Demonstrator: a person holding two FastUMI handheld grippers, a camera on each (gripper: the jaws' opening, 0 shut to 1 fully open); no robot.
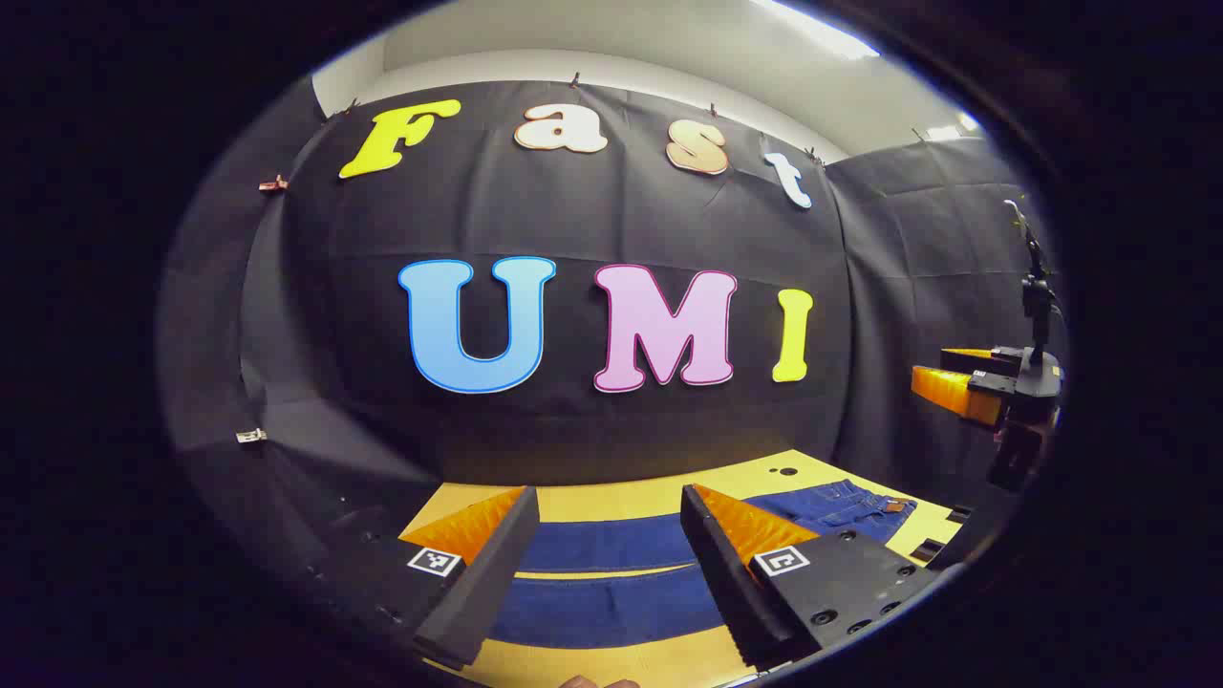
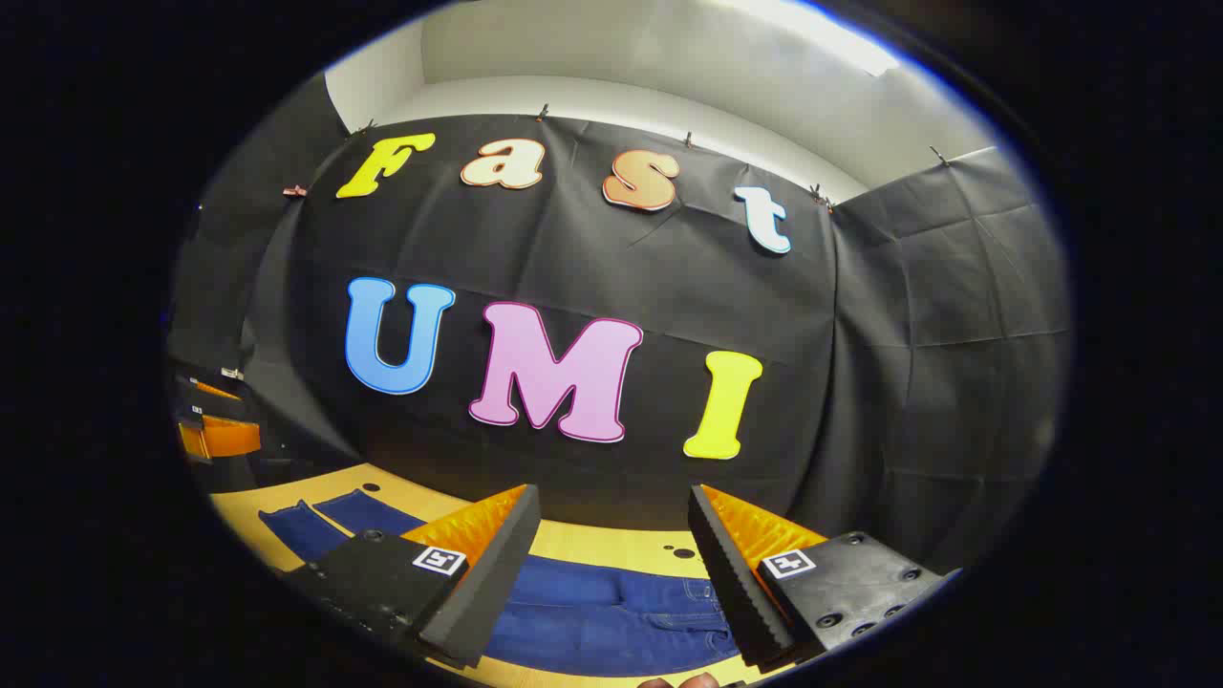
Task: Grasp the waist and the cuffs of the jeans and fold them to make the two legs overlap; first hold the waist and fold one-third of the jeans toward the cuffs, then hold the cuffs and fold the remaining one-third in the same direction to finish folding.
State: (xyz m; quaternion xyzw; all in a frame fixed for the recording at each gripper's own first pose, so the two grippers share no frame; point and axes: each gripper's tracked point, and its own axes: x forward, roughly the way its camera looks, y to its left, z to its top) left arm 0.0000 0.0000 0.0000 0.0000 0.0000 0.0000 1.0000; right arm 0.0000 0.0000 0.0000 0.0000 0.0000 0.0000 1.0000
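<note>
1. One pair of blue jeans [image 1: 611,573] is seen spread flat on one yellow desk [image 1: 611,497], with its two legs lying side by side and a strip of desk showing between them.
2. Two claws are counted. The left claw [image 1: 611,564] is held above the legs of the jeans, its fingers spread wide with nothing between them.
3. The right claw [image 2: 611,569] is held above the waist end of the jeans [image 2: 611,612], its fingers likewise spread wide and empty.
4. In the left gripper view, the waist of the jeans [image 1: 860,506] is seen to the right of the legs, and the right claw [image 1: 955,377] is seen raised above and beyond that waist end, apart from the cloth.
5. In the right gripper view, the two cuffs [image 2: 325,521] are seen at the far left of the jeans, with the left claw [image 2: 215,420] raised beyond them.
6. Small dark holes [image 1: 783,470] are seen in the desk just behind the jeans.
7. A fingertip [image 1: 597,682] is glimpsed at the bottom edge, below the jeans.
</note>
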